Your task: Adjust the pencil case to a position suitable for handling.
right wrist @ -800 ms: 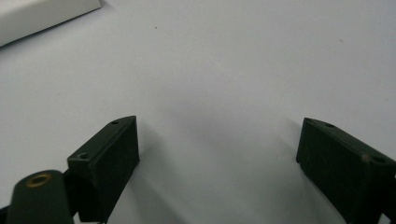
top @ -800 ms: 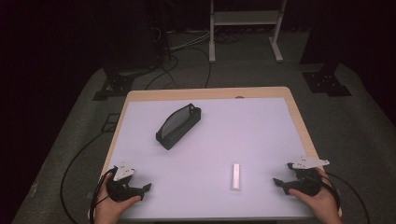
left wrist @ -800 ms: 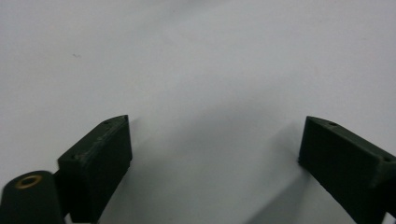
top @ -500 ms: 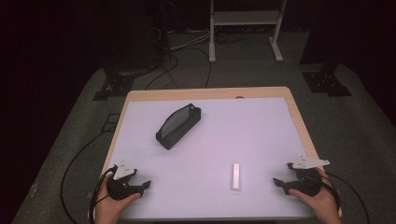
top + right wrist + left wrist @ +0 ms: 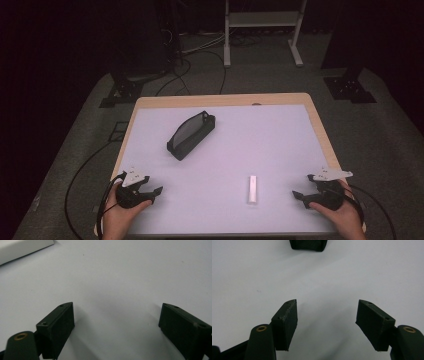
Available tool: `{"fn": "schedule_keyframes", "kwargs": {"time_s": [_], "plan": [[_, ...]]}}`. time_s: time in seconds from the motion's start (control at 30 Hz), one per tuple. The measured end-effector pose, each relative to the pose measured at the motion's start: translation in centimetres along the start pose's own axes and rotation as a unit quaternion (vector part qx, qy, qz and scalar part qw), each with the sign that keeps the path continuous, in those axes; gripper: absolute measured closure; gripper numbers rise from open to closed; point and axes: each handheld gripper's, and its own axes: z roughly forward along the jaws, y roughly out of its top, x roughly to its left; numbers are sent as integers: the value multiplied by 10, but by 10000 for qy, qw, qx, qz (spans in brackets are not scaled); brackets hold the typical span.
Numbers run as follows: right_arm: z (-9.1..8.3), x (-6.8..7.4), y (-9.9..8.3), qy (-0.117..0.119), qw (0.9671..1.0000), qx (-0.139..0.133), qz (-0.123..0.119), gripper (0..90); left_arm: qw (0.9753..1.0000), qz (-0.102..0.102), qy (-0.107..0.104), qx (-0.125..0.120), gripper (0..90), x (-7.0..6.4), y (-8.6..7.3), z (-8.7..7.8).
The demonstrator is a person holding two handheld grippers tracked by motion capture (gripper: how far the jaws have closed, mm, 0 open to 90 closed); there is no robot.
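High view: a person rests the left gripper [image 5: 150,192] at the lower left of the frame and the right gripper [image 5: 300,196] at the lower right, both on the white bench [image 5: 280,140] and both empty. A black pouch [image 5: 190,135] lies left of centre, well apart from either; a small white bar [image 5: 252,188] lies near the bottom, nearer the right gripper.

Left gripper view: the jaws stand wide apart over bare bench, holding nothing, with the pouch [image 5: 308,245] at the top edge.

Right gripper view: jaws spread wide and empty, the white bar [image 5: 22,248] at upper left.

This looks like the opening step, before any reach; the next move likely calls for carrying a gripper to the bar or pouch.
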Motion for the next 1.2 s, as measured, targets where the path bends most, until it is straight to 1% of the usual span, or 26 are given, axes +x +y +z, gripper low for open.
{"fn": "schedule_keyframes", "kwargs": {"time_s": [0.1, 0.13, 0.2, 0.27, 0.4, 0.43, 0.5, 0.57, 0.7, 0.8, 1.07, 1.2], "plan": [[0, 0, 0, 2, 10000, 1, 2, 121, 10000, 12, 25, -40, 337, 1, 3, 0], [0, 0, 0, 4, 10000, 1, 4, 121, 10000, -16, 55, -78, 343, 3, 6, 0], [0, 0, 0, 2, 10000, 1, 2, 121, 9999, 12, 83, -70, 348, 5, 9, 0], [0, 0, 0, 3, 10000, 1, 2, 121, 9999, -8, 121, -100, 354, 6, 12, 0], [0, 0, 0, 2, 10000, 0, 2, 121, 9998, -3, 107, -155, 366, 6, 18, -1], [0, 0, 0, 1, 10000, 0, 3, 121, 9998, 0, 93, -196, 375, 6, 22, -1], [0, 0, 0, 0, 10000, 1, -3, 121, 9998, 26, 90, -185, 379, 7, 24, -1], [0, 0, 0, 2, 10000, -3, 3, 121, 9996, 17, 77, -254, 389, 7, 31, 0], [0, 0, 0, 5, 10000, -2, 5, 121, 9996, 75, 100, -237, 402, 8, 37, 1], [0, 0, 0, 5, 10000, -2, 7, 121, 9995, 93, 121, -285, 405, 9, 45, 3], [0, 0, 0, 6, 10000, -3, 7, 121, 9992, 107, 147, -352, 415, 12, 58, 6], [0, 0, 0, 7, 10000, -3, 10, 121, 9989, 67, 158, -426, 427, 15, 66, 8]]}}
